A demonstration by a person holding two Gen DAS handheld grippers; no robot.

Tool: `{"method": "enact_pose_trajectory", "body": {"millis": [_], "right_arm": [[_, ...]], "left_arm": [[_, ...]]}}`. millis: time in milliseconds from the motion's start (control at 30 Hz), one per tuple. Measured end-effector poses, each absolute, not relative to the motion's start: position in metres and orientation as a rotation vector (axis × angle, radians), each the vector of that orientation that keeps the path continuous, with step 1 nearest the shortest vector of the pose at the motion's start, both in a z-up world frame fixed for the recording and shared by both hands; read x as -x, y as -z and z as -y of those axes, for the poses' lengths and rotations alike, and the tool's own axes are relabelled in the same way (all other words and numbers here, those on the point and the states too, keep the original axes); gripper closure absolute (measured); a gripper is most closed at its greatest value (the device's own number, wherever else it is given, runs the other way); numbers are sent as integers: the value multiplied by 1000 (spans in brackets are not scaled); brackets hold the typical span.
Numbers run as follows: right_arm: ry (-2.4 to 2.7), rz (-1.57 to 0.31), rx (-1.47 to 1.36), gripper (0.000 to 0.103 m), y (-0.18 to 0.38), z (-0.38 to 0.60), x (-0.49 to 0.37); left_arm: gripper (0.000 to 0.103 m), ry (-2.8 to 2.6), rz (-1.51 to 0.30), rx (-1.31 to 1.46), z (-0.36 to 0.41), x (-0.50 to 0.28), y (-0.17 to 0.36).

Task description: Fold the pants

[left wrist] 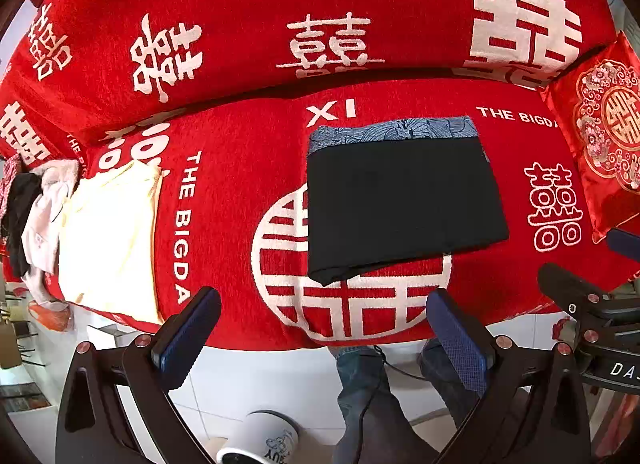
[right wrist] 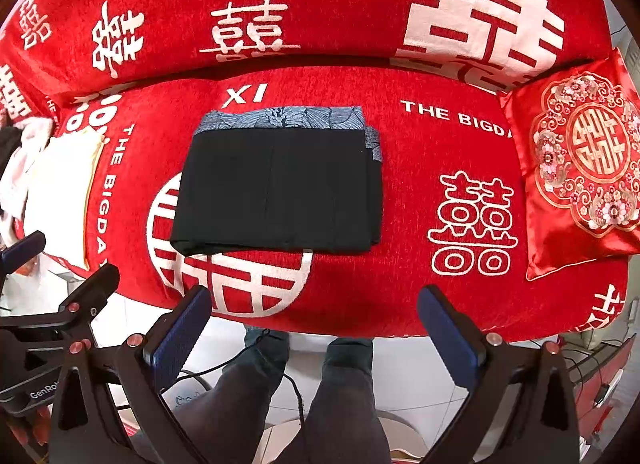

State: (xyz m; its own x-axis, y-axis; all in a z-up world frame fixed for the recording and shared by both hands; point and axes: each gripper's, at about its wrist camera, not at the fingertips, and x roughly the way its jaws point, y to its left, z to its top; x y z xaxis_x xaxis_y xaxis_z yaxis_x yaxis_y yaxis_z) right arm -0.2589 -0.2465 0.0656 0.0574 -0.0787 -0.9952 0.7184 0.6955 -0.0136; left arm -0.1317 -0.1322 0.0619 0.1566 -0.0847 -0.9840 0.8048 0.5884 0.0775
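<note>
Left tool (left wrist: 324, 328), right tool (right wrist: 314, 322): both wide open, empty, clear of folded pants (left wrist: 400, 200).

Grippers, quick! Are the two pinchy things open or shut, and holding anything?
Left gripper: open, holding nothing.
Right gripper: open, holding nothing; the folded black pants lie free on the red sofa cover.
</note>
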Motion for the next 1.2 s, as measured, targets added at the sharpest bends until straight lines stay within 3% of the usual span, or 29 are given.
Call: {"method": "enact_pose_trajectory", "body": {"millis": [1200], "right_arm": [[664,-1393,-582,0,-65,248,261]], "left_arm": [[0,735,-1261,-698,131,132,-61]]}}
